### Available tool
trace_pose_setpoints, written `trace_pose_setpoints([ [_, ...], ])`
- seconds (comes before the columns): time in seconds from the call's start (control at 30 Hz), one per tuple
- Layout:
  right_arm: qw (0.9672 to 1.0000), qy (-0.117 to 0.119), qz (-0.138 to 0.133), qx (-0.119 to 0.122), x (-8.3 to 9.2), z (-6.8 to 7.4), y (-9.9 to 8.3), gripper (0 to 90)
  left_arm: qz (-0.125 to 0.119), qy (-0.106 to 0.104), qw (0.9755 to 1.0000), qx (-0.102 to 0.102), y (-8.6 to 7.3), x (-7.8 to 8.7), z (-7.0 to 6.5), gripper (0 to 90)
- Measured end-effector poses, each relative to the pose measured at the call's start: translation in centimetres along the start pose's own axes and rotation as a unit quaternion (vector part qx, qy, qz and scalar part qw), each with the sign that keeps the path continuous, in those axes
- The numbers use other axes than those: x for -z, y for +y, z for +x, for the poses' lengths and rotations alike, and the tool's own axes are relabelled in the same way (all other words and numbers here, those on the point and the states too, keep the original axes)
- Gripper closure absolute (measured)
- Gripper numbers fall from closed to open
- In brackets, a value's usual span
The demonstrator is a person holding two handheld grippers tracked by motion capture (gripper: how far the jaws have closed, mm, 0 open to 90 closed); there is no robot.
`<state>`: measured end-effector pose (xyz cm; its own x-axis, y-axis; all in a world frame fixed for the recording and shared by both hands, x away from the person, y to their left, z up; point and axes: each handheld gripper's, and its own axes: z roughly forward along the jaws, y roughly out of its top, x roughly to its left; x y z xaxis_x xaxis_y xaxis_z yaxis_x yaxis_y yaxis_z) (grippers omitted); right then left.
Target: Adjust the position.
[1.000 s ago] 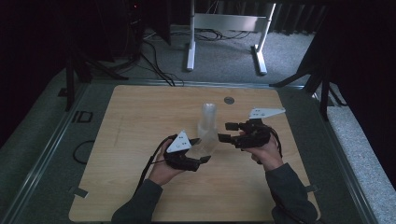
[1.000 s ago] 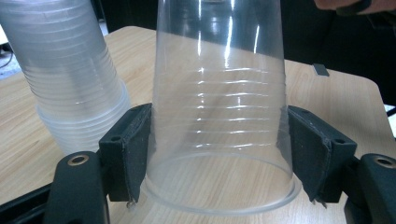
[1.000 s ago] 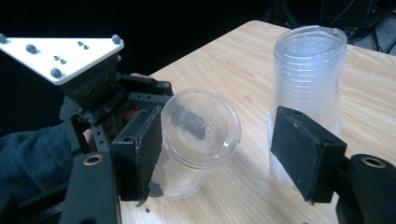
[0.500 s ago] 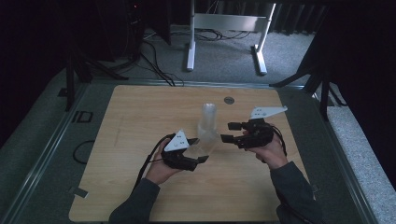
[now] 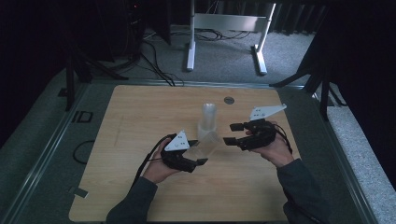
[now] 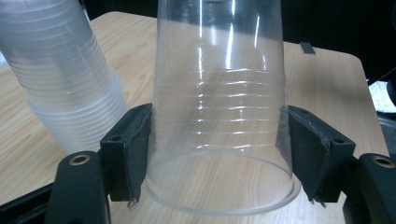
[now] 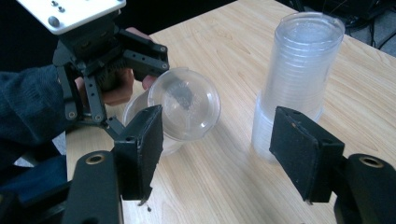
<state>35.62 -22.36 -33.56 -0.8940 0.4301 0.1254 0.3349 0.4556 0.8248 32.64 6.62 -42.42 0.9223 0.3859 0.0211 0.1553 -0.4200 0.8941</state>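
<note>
Showing wooden table (image 5: 140,140) | grey carpet floor (image 5: 224,60) | dark room, white stand (image 5: 229,23)

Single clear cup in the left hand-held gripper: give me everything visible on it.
The clear cup is thin see-through plastic, tapered, with faint ribs round its wall and a rolled rim. It is empty and tipped on its side above the table, rim toward the left hand-held gripper, whose pads press its wall on both sides near the rim. It stands apart from the cup stack.
</note>
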Motion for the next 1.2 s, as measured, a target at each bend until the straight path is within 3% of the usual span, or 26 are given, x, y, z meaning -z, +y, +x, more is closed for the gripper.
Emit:
trace_pose_setpoints([
  [0.4,0.9983,-0.005,0.042,0.04,-0.2,0.5,0.4,33.1,0.013,-0.014,0.9997,-0.012,0.5,0.1,0.2,29.2],
  [0.47,0.997,-0.015,0.056,0.052,-0.1,0.6,0.6,36.6,0.015,-0.016,0.9997,-0.014,0.6,0.2,0.2,29.2],
  [0.73,0.9937,-0.02,0.08,0.076,0.0,0.9,0.9,42.5,0.021,-0.021,0.9994,-0.019,0.8,0.3,0.2,29.3],
  [1.2,0.9878,-0.024,0.11,0.108,0.2,1.4,1.7,43.6,0.035,-0.029,0.9986,-0.028,1.2,0.4,0.3,29.4],
])
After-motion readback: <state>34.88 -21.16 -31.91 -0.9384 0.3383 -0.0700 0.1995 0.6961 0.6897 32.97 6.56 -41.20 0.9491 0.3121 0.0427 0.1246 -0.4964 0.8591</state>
